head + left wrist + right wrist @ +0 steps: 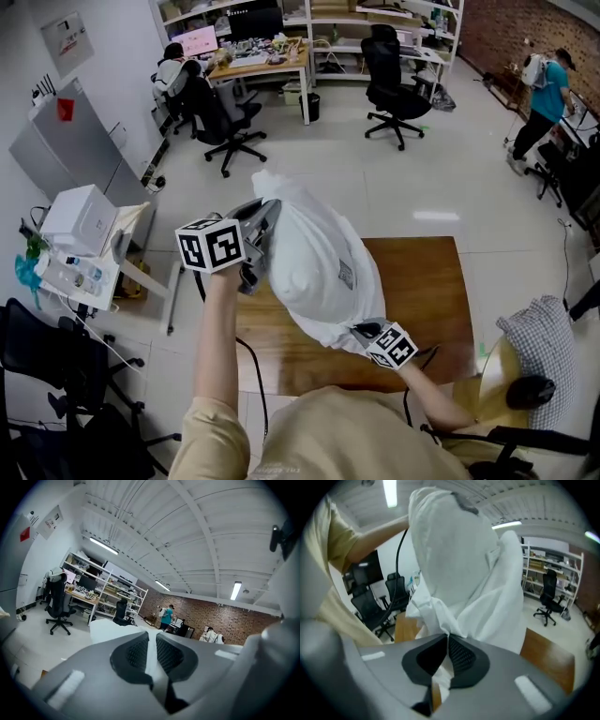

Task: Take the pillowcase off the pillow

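Note:
The white pillow in its white pillowcase (314, 262) hangs in the air over the wooden table (431, 291), tilted from upper left to lower right. My left gripper (262, 225) is shut on the cloth at its upper end; in the left gripper view a white fold (110, 627) runs between the closed jaws of the left gripper (152, 651). My right gripper (361, 330) is shut on bunched white cloth at the lower end. The right gripper view shows that bunch of pillowcase (436, 611) pinched in the right gripper (447, 646), with the bulk rising above it.
A checkered pillow (544, 333) lies on a seat at the right. Black office chairs (220, 117) (394, 89) and a desk (262, 61) stand beyond the table. A person (544, 94) stands far right. A white box (80, 220) sits at the left.

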Demonstrator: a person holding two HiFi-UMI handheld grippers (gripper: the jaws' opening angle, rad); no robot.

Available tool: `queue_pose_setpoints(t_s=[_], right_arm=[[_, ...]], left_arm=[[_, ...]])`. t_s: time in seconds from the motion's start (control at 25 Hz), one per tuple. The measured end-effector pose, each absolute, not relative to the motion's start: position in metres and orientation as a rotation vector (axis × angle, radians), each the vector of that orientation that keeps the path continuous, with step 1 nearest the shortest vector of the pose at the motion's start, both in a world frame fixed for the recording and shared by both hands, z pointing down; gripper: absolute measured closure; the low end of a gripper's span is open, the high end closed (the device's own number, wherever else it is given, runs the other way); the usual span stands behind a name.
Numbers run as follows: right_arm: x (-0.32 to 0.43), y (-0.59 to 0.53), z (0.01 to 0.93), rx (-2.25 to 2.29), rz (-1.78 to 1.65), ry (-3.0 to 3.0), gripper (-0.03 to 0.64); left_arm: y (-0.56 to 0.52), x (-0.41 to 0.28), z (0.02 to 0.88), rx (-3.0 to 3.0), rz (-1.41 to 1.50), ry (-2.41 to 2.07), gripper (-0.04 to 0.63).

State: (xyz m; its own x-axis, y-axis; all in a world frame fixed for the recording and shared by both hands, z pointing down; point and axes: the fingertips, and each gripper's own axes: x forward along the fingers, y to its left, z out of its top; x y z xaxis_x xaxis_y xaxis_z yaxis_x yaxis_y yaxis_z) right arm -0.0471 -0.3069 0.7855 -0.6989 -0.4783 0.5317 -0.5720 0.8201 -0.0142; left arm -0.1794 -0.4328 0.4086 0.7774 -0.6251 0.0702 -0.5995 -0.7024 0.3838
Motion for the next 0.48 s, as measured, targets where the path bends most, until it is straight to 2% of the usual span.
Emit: queue_pose_setpoints(t_s=[0.12, 0.28, 0.48], right_arm=[[-0.046, -0.282, 0.735, 0.655, 0.268, -2.637, 0.589], [-0.033, -0.252, 0.645, 0.561, 0.195, -2.801, 0.497], [-0.02, -0.252, 0.527, 0.655, 0.134, -3.01, 0.492]], left_arm=[[-0.418, -0.189, 0.405, 2.606, -0.128, -0.893, 0.577], [-0.398, -0.194, 0.405, 2.681, -0.102, -0.848, 0.578], [-0.378, -0.182, 0.413, 2.739, -0.112, -0.804, 0.578]])
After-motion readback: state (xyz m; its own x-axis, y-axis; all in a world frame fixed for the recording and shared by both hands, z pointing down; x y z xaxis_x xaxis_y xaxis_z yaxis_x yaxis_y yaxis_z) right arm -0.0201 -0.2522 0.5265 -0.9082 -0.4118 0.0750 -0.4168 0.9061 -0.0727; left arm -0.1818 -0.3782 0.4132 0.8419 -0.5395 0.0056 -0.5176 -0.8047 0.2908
